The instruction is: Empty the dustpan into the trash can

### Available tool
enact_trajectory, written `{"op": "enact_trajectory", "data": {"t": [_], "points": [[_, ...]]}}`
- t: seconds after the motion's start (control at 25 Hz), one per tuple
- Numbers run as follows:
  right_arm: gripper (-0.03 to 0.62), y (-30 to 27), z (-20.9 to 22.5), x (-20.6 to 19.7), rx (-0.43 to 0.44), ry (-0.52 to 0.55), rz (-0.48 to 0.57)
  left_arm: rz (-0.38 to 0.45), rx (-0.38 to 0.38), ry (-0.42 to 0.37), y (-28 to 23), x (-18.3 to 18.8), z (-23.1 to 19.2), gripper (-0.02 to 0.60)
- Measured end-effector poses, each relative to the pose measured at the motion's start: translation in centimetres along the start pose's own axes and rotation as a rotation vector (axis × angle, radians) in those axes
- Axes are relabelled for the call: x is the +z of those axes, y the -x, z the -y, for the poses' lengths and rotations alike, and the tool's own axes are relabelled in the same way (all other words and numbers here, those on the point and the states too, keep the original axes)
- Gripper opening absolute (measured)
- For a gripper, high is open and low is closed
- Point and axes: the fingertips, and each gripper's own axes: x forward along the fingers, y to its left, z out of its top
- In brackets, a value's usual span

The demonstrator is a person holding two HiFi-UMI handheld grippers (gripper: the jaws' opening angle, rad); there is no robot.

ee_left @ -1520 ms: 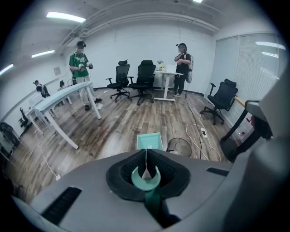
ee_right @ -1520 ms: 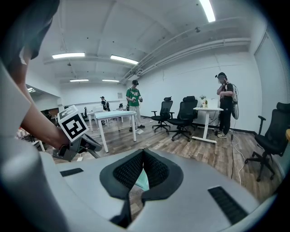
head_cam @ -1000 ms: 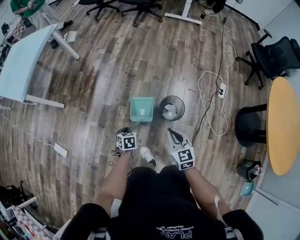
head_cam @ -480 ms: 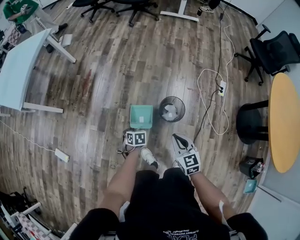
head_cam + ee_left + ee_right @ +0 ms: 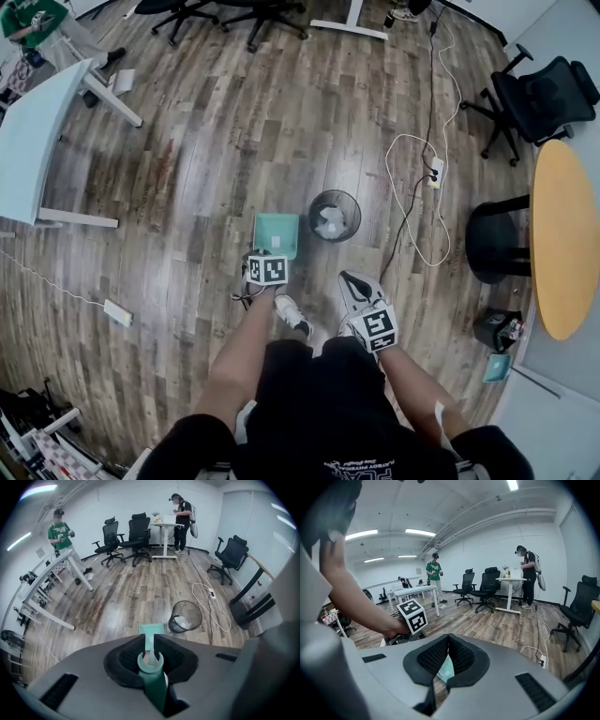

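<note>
A teal dustpan lies on the wood floor just left of a black mesh trash can with white paper in it. My left gripper hangs over the dustpan's near end, pointing steeply down. In the left gripper view the dustpan and trash can lie ahead. My left gripper has the teal handle between its jaws; the pads still touch it as the jaws start opening. My right gripper hovers to the right, nearer me. In its own view the right gripper is shut on nothing.
A white cable and power strip trail right of the can. A round orange table and black chairs stand at the right, a white desk at the left. My shoe is near the dustpan. People stand far off.
My left gripper has sunk and moved forward, closer over the dustpan. The right gripper has shifted slightly forward. Dustpan and trash can keep their places on the floor.
</note>
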Motion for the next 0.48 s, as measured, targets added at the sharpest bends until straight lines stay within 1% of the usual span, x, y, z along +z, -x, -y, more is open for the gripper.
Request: {"op": "enact_trajectory", "data": {"t": [0.16,0.28,0.36,0.48], "points": [[0.023,0.4,0.3,0.3,0.002,0.004,0.019,0.069,-0.028,0.023,1.2,0.7,0.1,0.106],[0.023,0.7,0.3,0.7,0.007,0.011,0.032,0.130,-0.042,0.051,2.7,1.2,-0.3,0.135],[0.023,1.0,0.5,1.1,0.011,0.018,0.043,0.187,-0.052,0.068,4.3,2.1,-0.7,0.141],[0.023,1.7,0.5,1.5,0.024,0.031,0.053,0.273,-0.056,0.049,7.2,3.5,-0.9,0.144]]}}
